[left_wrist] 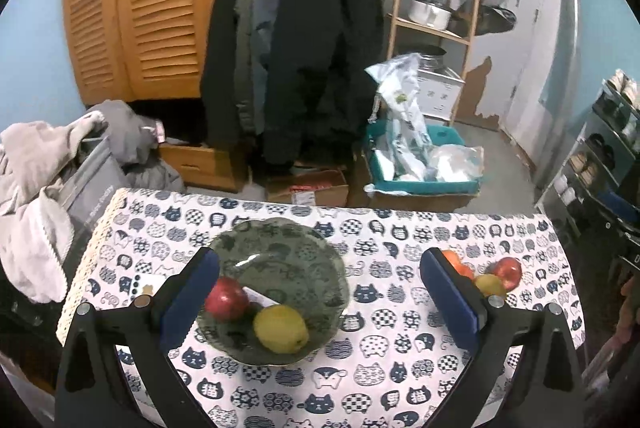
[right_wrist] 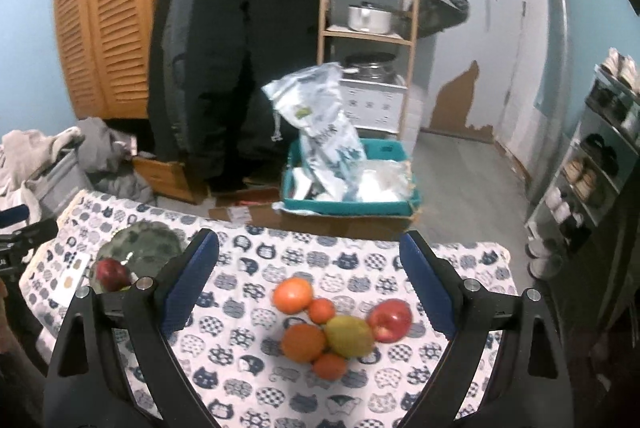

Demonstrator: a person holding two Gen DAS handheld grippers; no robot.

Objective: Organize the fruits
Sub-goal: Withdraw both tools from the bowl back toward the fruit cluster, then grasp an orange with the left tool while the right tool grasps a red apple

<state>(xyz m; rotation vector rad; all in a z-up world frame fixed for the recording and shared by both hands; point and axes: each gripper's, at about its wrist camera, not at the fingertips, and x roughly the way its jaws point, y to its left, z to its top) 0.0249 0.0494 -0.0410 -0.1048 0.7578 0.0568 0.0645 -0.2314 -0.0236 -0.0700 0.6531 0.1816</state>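
**Two fruits on the plate, the pile waits under the right gripper**

The green plate stands on the table, which has a cloth with cat drawings. On the plate lie a red apple and a lemon, side by side and touching. The left gripper hangs over the plate with its jaws wide apart and nothing between the pads.

The other fruits lie in a pile well to the right of the plate: oranges, small tangerines, a yellow-green lemon and a second red apple. The right gripper is also wide open and empty, and the pile lies directly in front of it, between the lines of its two fingers. So the right hand is clearly the nearer one. I think the next pick is from this pile. The second apple, at the side farthest from the plate, has the most free space around it.
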